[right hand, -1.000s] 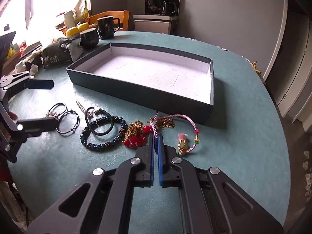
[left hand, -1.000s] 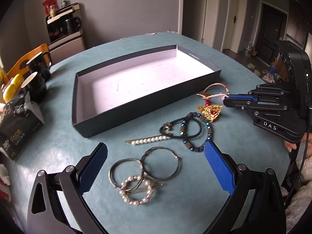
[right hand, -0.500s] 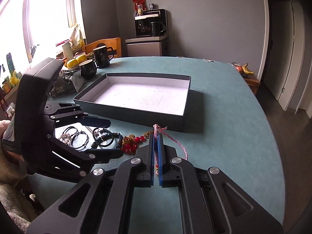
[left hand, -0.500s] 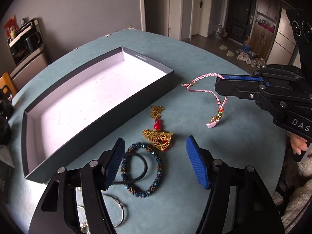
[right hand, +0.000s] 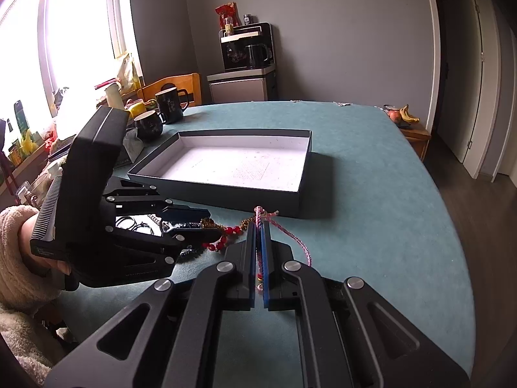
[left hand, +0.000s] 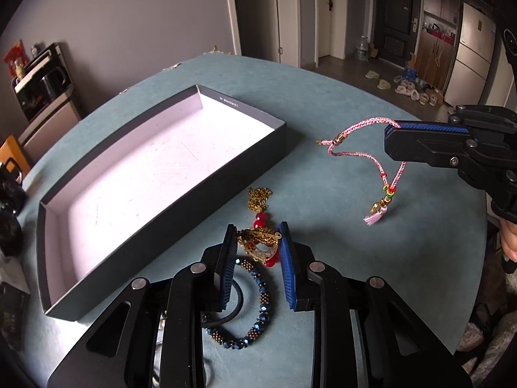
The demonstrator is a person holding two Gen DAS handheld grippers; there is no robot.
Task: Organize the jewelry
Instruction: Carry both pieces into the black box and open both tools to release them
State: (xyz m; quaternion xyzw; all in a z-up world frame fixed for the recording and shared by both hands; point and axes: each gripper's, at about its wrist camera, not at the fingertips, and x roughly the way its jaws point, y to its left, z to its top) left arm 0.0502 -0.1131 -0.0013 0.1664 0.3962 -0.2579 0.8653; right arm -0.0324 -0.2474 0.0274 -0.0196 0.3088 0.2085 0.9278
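Note:
A dark open box (left hand: 278,142) with a pale floor lies on the teal table (left hand: 323,97); it also shows in the right wrist view (right hand: 300,190). My right gripper (right hand: 258,223) is shut on a pink cord bracelet (left hand: 362,129) and holds it above the table, its tassel hanging; in the left wrist view that gripper (left hand: 392,135) is at right. My left gripper (left hand: 257,236) stands with its jaws partly closed around a gold and red necklace pendant (left hand: 258,242) on the table. A blue beaded bracelet (left hand: 258,310) and a black hair tie (left hand: 237,307) lie under it.
Black mugs (right hand: 169,103), a tissue pack and clutter stand at the table's far left by the window. A coffee machine (right hand: 247,48) stands on a cabinet at the back wall. Metal rings (right hand: 135,226) lie under the left gripper body.
My left gripper has moved forward over the gold and red pendant and narrowed its jaws around it. My right gripper has lifted the pink bracelet higher and to the right.

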